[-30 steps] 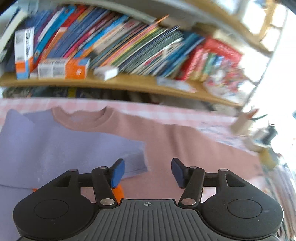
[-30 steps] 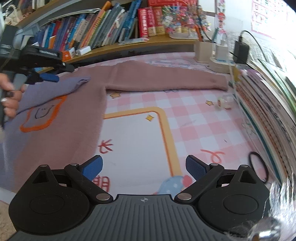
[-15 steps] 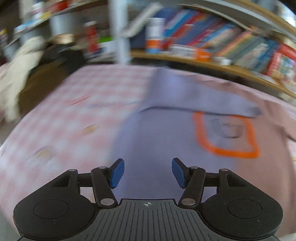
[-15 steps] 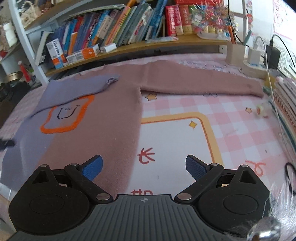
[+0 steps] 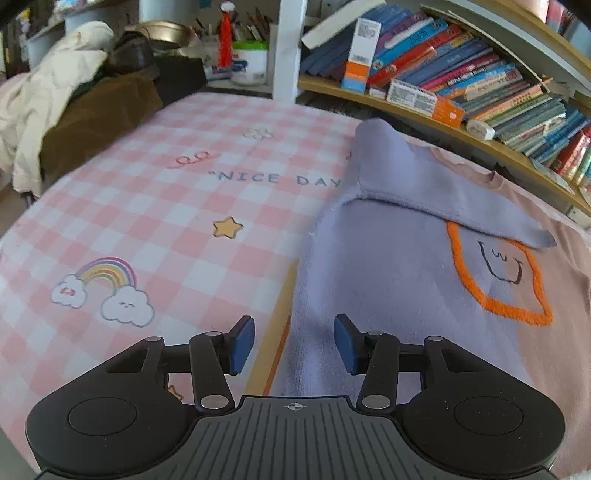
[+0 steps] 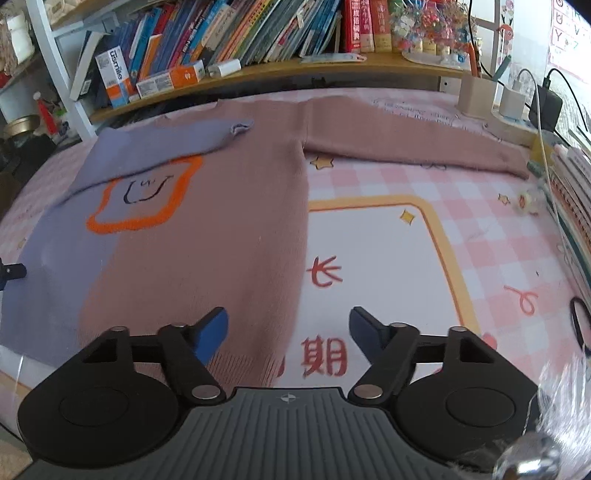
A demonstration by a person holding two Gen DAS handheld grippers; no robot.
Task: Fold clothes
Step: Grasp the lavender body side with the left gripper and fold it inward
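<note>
A lived-in home room, likely a child's bedroom or study. Ahead of the jaws runs a curved wooden shelf (image 6: 280, 70) crammed with leaning picture books (image 5: 491, 85). Under the jaws lies a pink checked cloth (image 5: 155, 206) printed with a rainbow (image 5: 105, 275) and stars. Left of the jaws, clothes (image 5: 48, 92) are heaped; right, chargers (image 6: 515, 99).

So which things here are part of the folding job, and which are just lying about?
Job:
sweater, its purple sleeve folded across the chest
pink sleeve, lying stretched out
left gripper, open
right gripper, open

Lying about:
books
hair tie
chargers
cream jacket
</note>
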